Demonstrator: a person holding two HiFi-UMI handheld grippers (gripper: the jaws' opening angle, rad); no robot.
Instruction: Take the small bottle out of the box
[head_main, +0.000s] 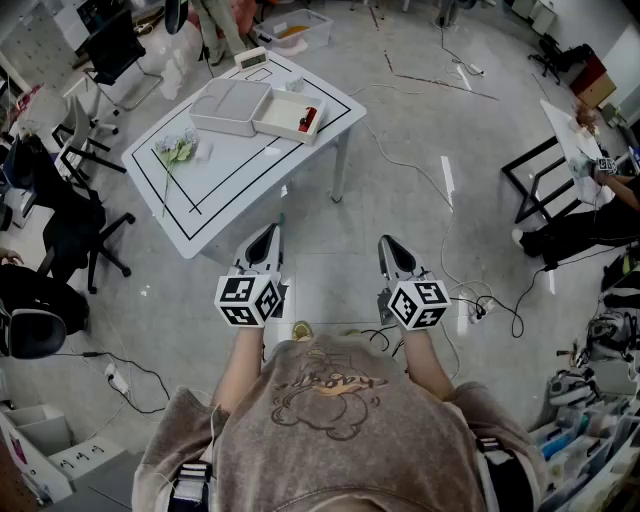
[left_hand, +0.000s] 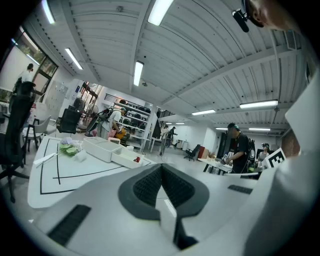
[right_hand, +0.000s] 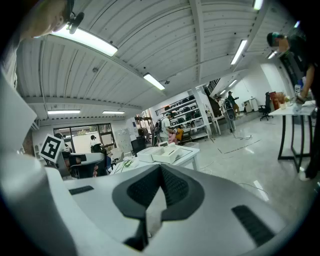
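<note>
Claws both closed and empty: left claw (head_main: 267, 238) and right claw (head_main: 391, 247) hover near, well apart from far bench (head_main: 232, 172); bottle (head_main: 308, 118) lies in box (head_main: 282, 113).

We see a white surface (head_main: 235, 165) marked with black lines, pale flowers (head_main: 178, 150) lying on it, a black chair (head_main: 65, 225) beside it, a clear bin (head_main: 300, 28) beyond

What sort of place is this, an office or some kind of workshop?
Probably a lab or workshop hall. Loose cables trail over a bare grey floor, shelves line the far wall under strip lights, and people work at scattered tables among office chairs.
</note>
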